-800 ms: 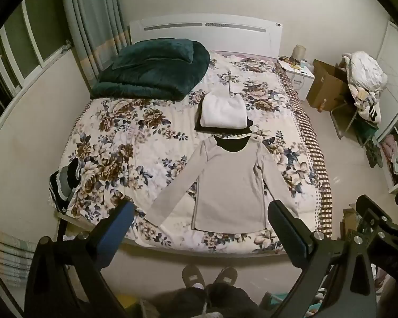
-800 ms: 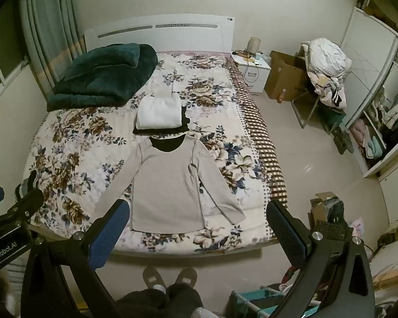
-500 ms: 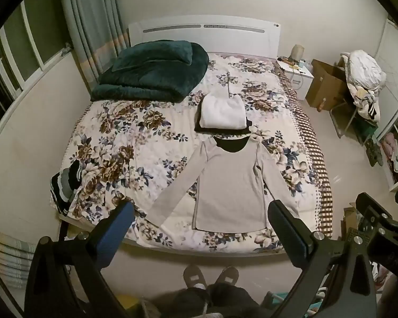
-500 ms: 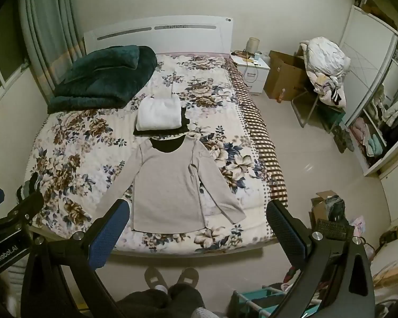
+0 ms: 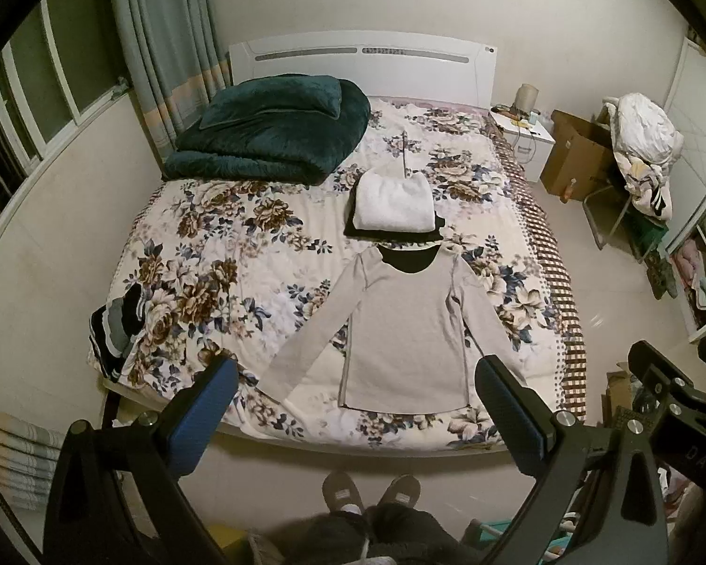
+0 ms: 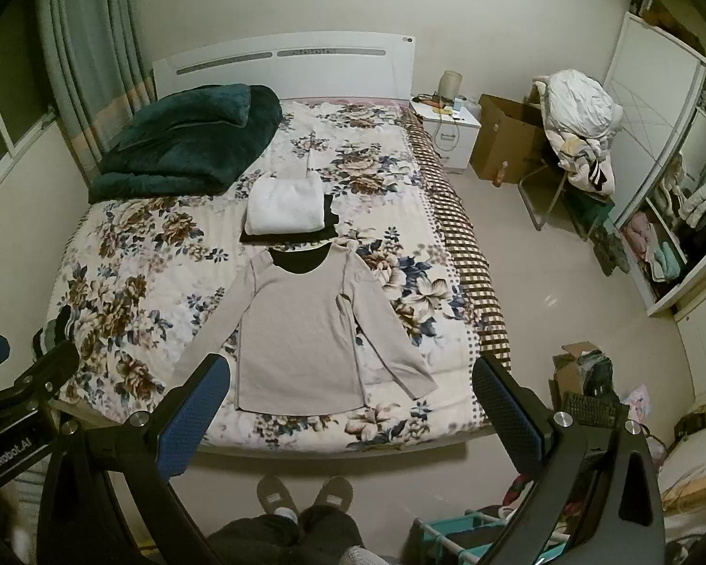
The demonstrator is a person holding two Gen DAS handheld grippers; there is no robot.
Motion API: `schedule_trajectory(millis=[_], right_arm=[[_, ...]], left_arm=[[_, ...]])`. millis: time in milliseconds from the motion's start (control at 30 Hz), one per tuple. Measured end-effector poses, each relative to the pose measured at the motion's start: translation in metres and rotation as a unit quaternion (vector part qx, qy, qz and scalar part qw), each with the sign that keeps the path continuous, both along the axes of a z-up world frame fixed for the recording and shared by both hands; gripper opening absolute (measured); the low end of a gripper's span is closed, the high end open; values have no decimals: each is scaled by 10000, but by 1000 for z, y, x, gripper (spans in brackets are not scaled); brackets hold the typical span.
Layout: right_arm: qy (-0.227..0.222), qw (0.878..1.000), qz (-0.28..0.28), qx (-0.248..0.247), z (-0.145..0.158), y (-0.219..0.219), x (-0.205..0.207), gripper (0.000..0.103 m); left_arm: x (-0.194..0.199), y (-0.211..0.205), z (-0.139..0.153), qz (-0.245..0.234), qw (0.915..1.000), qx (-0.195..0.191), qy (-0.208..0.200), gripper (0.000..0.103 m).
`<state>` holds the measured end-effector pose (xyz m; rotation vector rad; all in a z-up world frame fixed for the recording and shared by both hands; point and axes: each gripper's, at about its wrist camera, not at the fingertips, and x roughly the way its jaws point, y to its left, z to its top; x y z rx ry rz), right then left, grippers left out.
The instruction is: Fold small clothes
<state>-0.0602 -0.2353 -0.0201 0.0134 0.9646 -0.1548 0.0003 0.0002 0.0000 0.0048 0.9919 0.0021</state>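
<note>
A grey long-sleeved top lies flat and spread out on the floral bed near its foot edge, sleeves angled outward, black collar toward the headboard. It also shows in the right wrist view. Behind it sits a folded white garment on a black one. My left gripper is open and empty, held high above the foot of the bed. My right gripper is open and empty at similar height, to the right of the left one.
A folded dark green blanket lies at the bed's far left. A striped garment hangs off the left bed edge. A nightstand, cardboard box and chair with laundry stand right of the bed. The person's slippers are on the floor.
Both grippers have drifted slightly back and up; the bed appears a little farther away. Nothing was grasped or moved on the bed.
</note>
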Motion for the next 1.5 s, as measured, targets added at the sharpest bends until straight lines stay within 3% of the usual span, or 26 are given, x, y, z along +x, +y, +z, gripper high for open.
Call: schedule_trajectory(millis=[1500], right_arm=[[-89,10000,-3,4,22,0,-1,103]], left_arm=[[-1,0,7,4,9999,-32,-105,103]])
